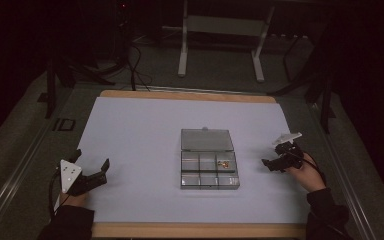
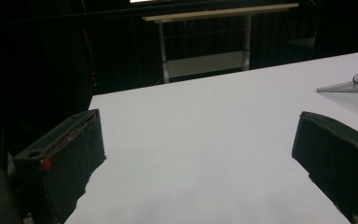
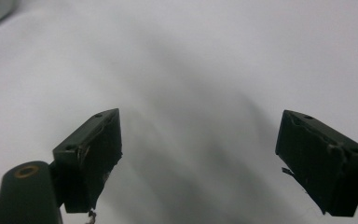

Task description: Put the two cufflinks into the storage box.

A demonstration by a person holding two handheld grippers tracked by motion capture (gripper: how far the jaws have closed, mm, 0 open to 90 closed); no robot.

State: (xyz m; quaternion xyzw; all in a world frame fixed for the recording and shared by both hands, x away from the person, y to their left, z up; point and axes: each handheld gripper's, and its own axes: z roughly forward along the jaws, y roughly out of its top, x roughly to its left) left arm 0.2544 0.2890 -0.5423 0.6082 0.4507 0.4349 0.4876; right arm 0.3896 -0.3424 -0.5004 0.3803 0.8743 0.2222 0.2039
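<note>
A clear plastic compartment box (image 1: 209, 173) lies in the middle of the white mat, its lid (image 1: 206, 140) folded back flat behind it. A small golden piece (image 1: 224, 163) sits in the back right compartment. My left gripper (image 1: 91, 158) rests at the near left of the mat, open, and nothing is between its jaws (image 2: 198, 135). The edge of the lid (image 2: 349, 86) appears at the right of the left gripper view. To the right of the box, my right gripper (image 1: 270, 155) points left toward it and stands open over bare mat (image 3: 198, 130), holding nothing.
The white mat (image 1: 140, 125) covers a wooden table whose edge (image 1: 190, 95) shows at the back. A metal table frame (image 1: 220, 30) and cables stand on the dark floor beyond. A grey rail (image 1: 15, 170) runs along the left side.
</note>
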